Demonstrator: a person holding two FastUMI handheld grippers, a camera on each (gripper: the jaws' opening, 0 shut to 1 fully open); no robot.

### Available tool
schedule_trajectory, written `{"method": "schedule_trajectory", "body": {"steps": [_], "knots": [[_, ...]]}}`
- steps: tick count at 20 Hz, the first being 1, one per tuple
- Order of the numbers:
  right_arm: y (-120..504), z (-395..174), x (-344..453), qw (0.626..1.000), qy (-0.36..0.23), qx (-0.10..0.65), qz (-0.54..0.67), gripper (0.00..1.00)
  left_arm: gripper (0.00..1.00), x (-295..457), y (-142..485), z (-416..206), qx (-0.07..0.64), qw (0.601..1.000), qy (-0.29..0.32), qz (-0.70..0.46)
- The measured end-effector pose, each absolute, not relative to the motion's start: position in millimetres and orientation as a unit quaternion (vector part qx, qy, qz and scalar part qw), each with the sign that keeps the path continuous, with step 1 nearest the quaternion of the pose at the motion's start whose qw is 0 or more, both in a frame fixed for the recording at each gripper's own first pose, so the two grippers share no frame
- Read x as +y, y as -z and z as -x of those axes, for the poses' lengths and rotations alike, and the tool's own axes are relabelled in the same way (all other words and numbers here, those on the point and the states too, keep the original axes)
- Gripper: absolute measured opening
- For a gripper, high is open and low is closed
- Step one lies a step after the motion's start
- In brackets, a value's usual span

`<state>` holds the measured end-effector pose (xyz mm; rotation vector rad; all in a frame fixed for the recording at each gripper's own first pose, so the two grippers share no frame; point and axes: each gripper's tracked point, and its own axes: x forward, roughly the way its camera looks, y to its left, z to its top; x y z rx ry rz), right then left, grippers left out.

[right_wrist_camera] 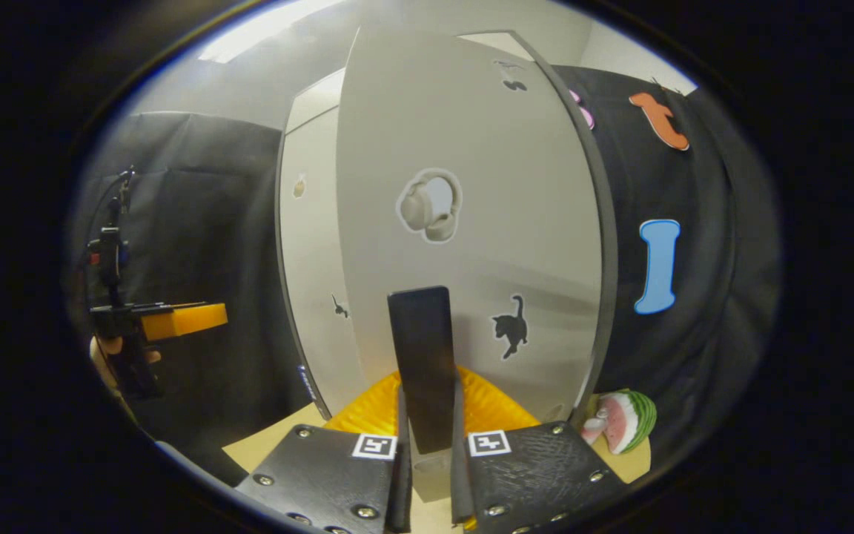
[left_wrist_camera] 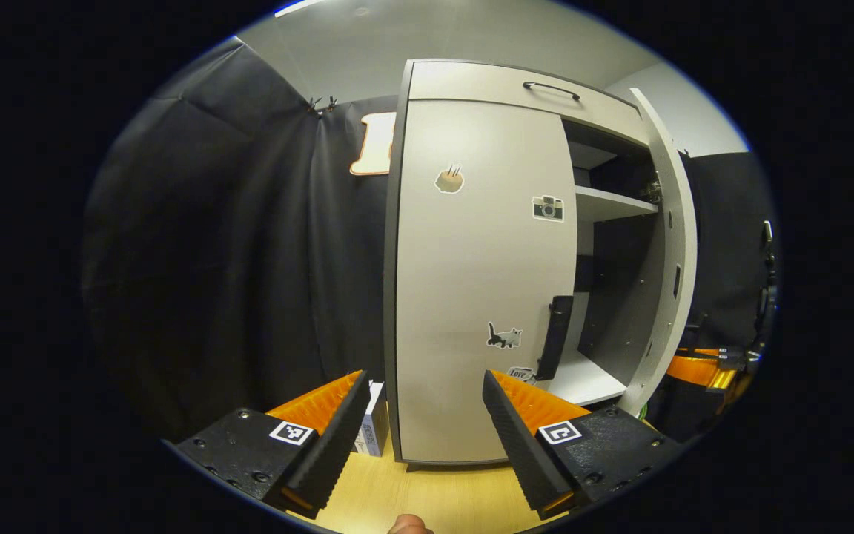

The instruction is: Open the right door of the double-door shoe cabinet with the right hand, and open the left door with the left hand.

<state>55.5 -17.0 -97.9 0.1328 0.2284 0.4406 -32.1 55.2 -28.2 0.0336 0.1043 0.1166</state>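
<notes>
Two doors, one open: the right hand-held gripper (right_wrist_camera: 427, 445) clamps the right door's handle (right_wrist_camera: 421, 363) at frame centre; the left hand-held gripper (left_wrist_camera: 423, 437) gapes before the closed left door (left_wrist_camera: 482, 282), whose handle (left_wrist_camera: 554, 337) risks being missed.

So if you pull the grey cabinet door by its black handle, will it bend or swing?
Probably swings stiffly: the grey right door looks like a flat rigid board, already open. The right gripper seems clamped on its black handle, so slipping seems unlikely.

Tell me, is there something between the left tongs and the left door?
Nothing visible does. The left tongs are open and point at the closed left door, with bare wooden floor between. A small box stands beside the cabinet, off to the side.
</notes>
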Motion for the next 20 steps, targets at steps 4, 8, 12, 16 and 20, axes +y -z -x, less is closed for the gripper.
{"method": "schedule_trajectory", "body": {"steps": [4,8,12,16,20], "knots": [[98,-53,-27,0.969,-0.211,0.112,-0.071,0.21,0.93,51,32,32,0.058,0.997,-0.052,-0.021],[98,-50,-35,0.971,-0.198,0.112,-0.069,0.21,0.95,47,37,31,0.062,0.997,-0.049,-0.019],[99,-45,-46,0.974,-0.182,0.113,-0.068,0.21,0.95,49,39,31,0.063,0.997,-0.048,-0.019],[99,-41,-57,0.977,-0.163,0.112,-0.075,0.21,0.95,47,40,30,0.063,0.997,-0.044,-0.020],[99,-41,-64,0.980,-0.147,0.110,-0.071,0.20,0.95,40,41,31,0.065,0.997,-0.035,-0.021]]}}
